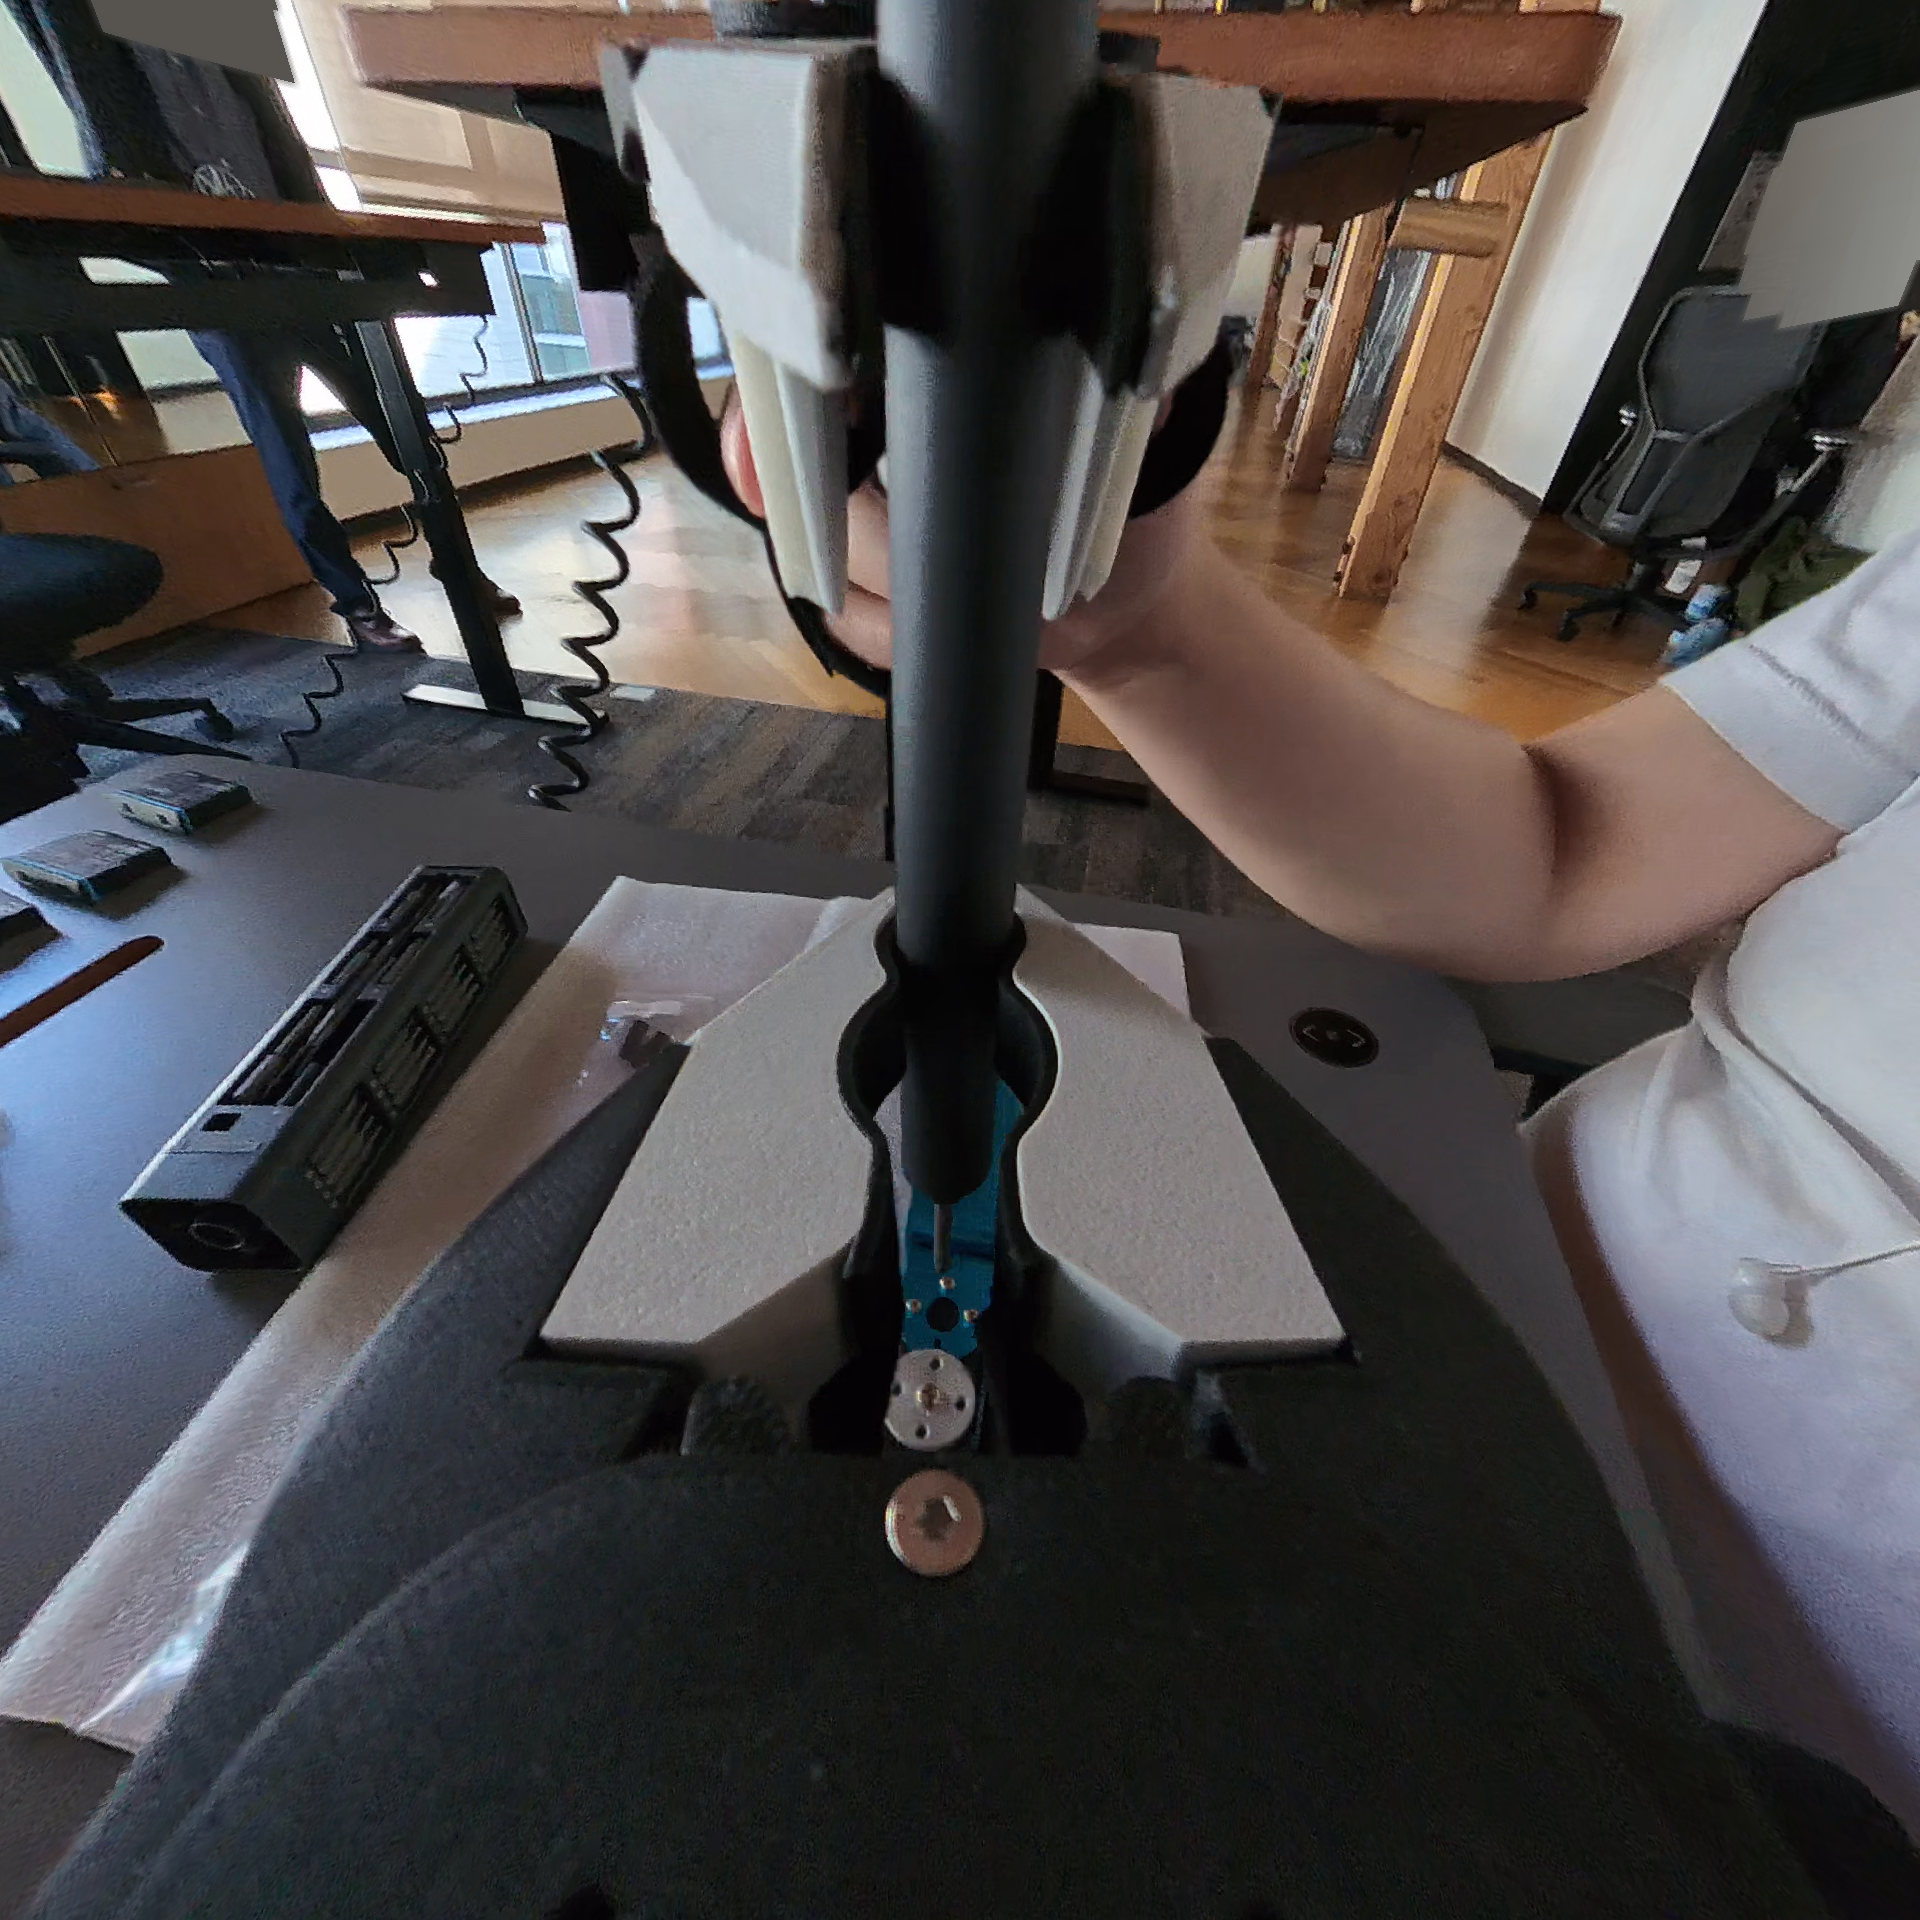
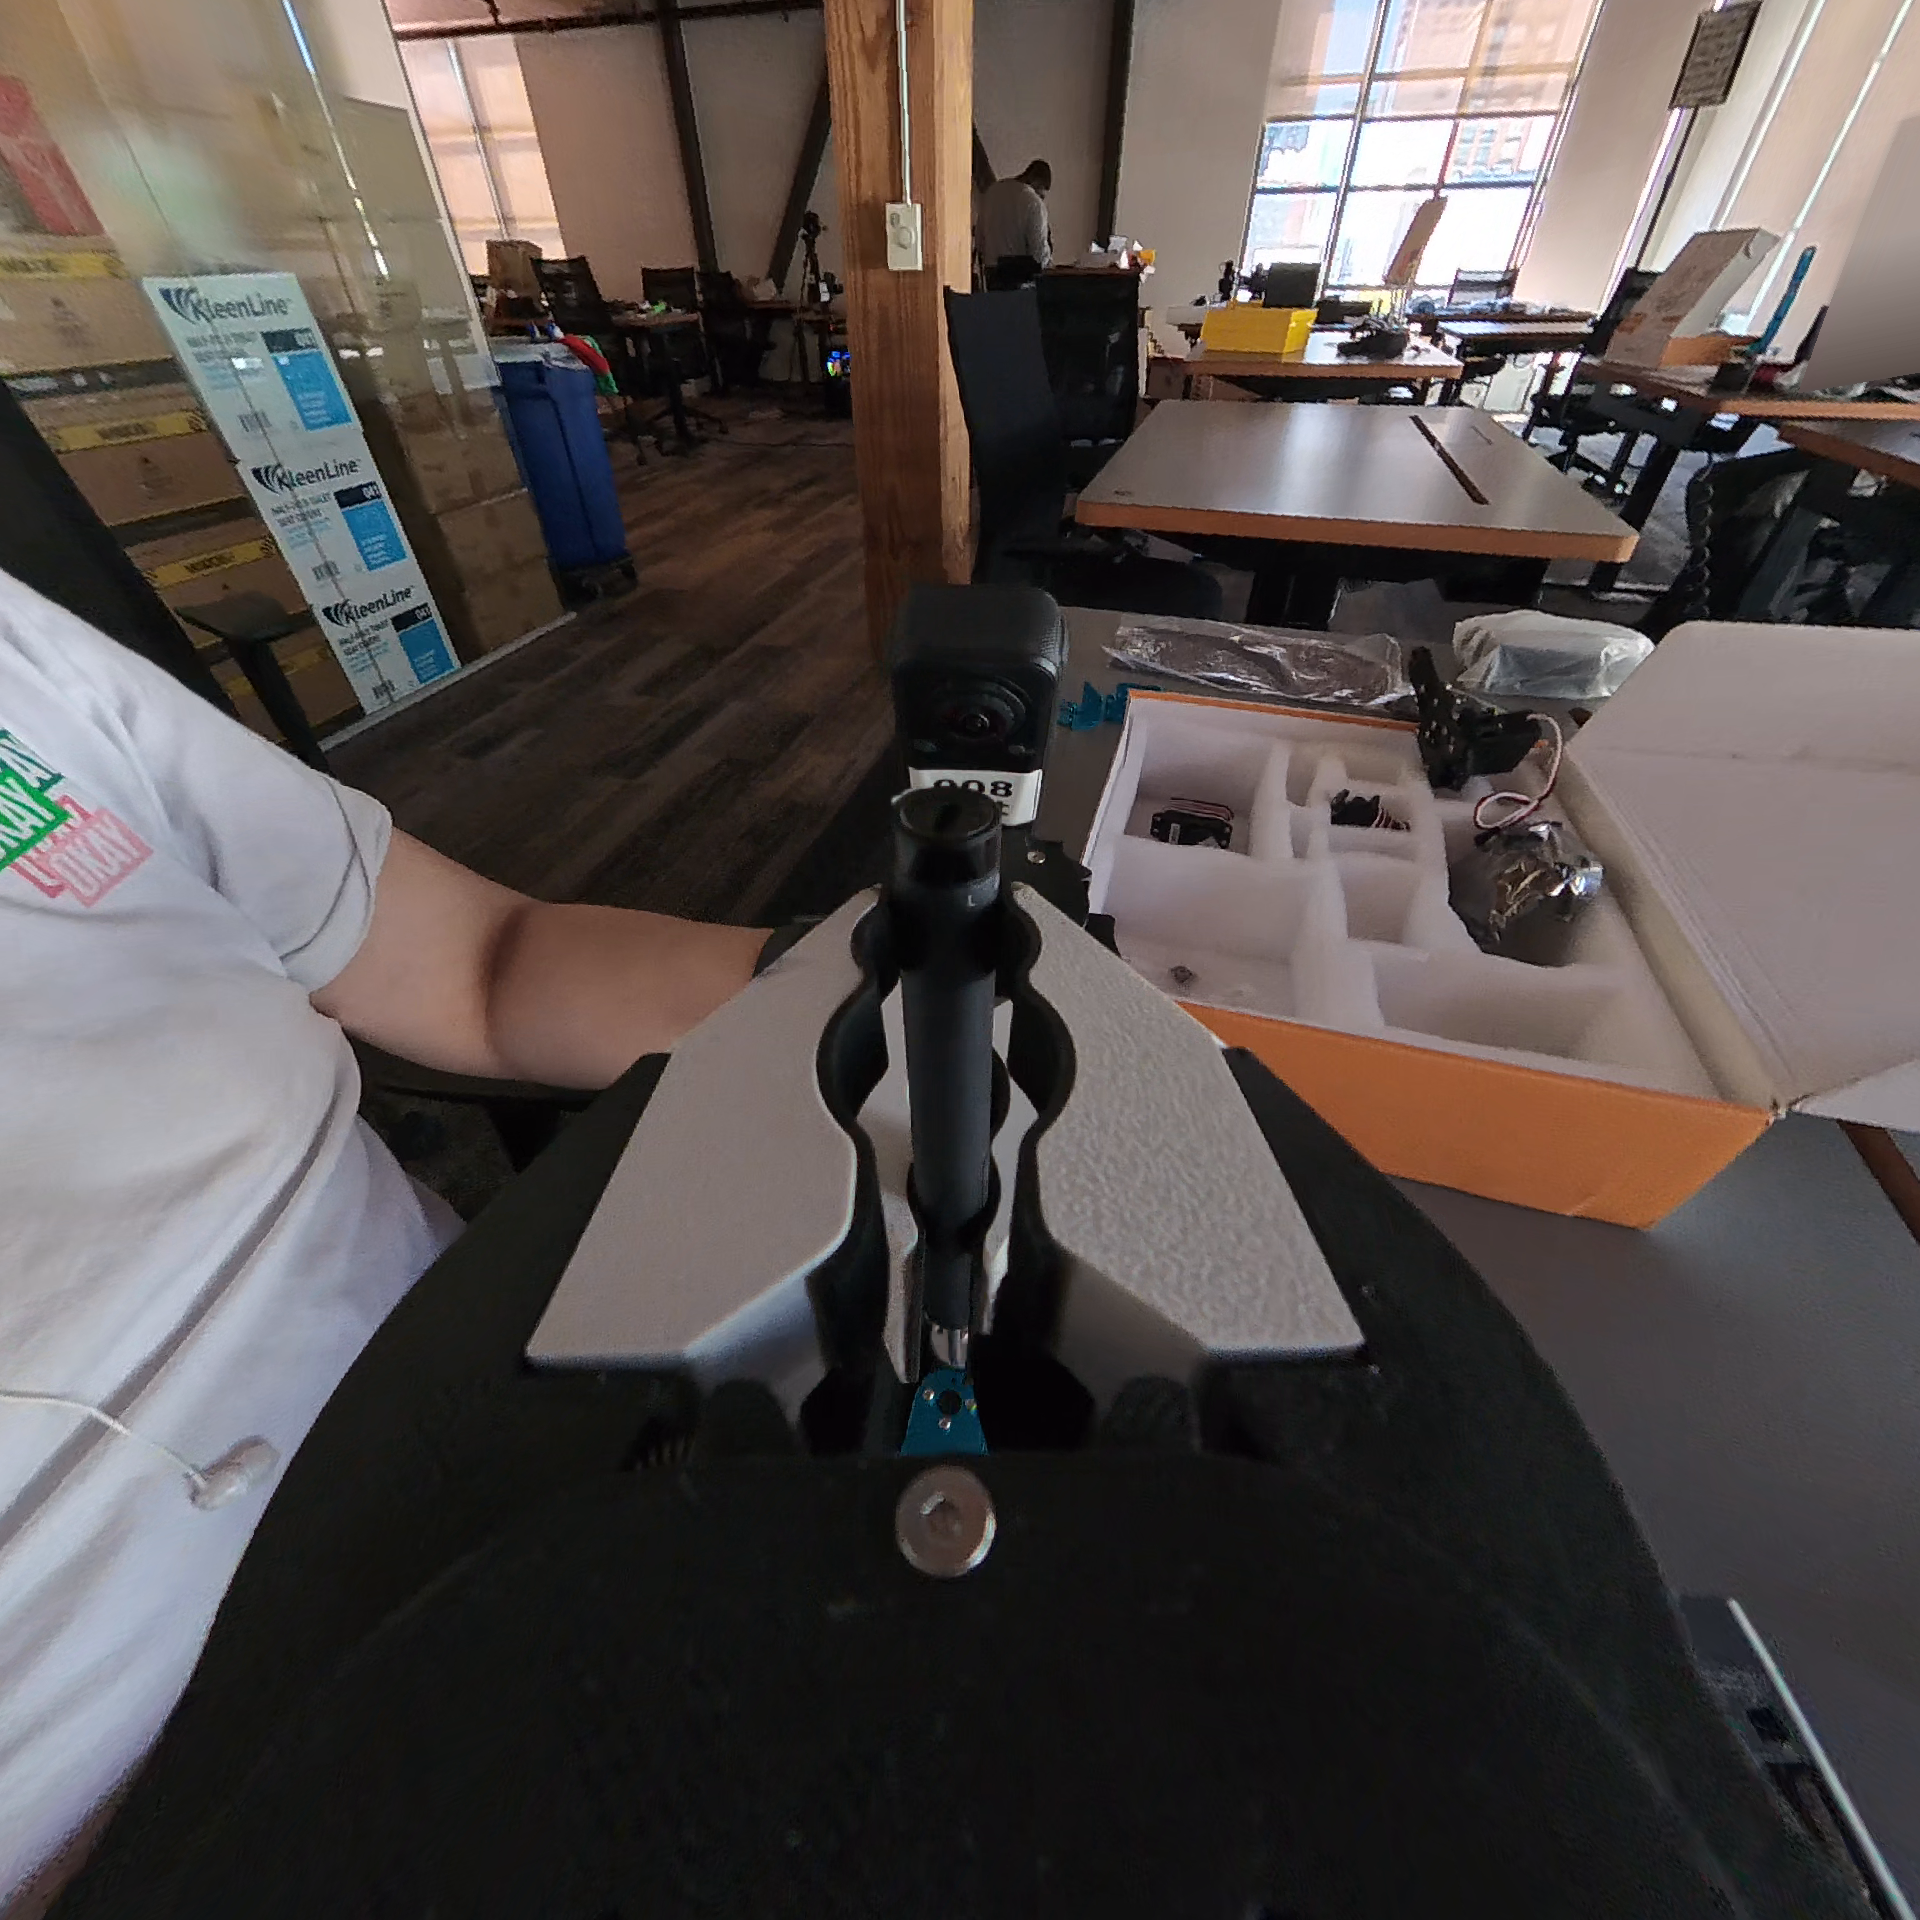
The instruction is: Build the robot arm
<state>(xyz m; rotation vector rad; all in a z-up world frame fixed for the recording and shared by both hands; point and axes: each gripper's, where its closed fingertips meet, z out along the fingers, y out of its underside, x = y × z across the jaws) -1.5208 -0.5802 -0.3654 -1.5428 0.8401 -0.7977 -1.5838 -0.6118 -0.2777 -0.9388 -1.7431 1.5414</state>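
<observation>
Grey bench [image 1: 156, 1299] below: left gripper [image 1: 940, 1236] fingers clenched on blue bracket [image 1: 940, 1262]; right gripper [image 2: 948, 1226] fingers grasping black screwdriver [image 2: 943, 1039], tip touching bracket.

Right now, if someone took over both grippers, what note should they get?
Left gripper: shut on the blue bracket, which has a round silver horn at its near end.
Right gripper: shut on the black electric screwdriver; its bit appears to rest on the bracket's face.
Nearby: a black bit case lies on the grey table; an orange box with foam compartments holds a servo.
Whether a screw sits under the bit cannot be seen.
</observation>
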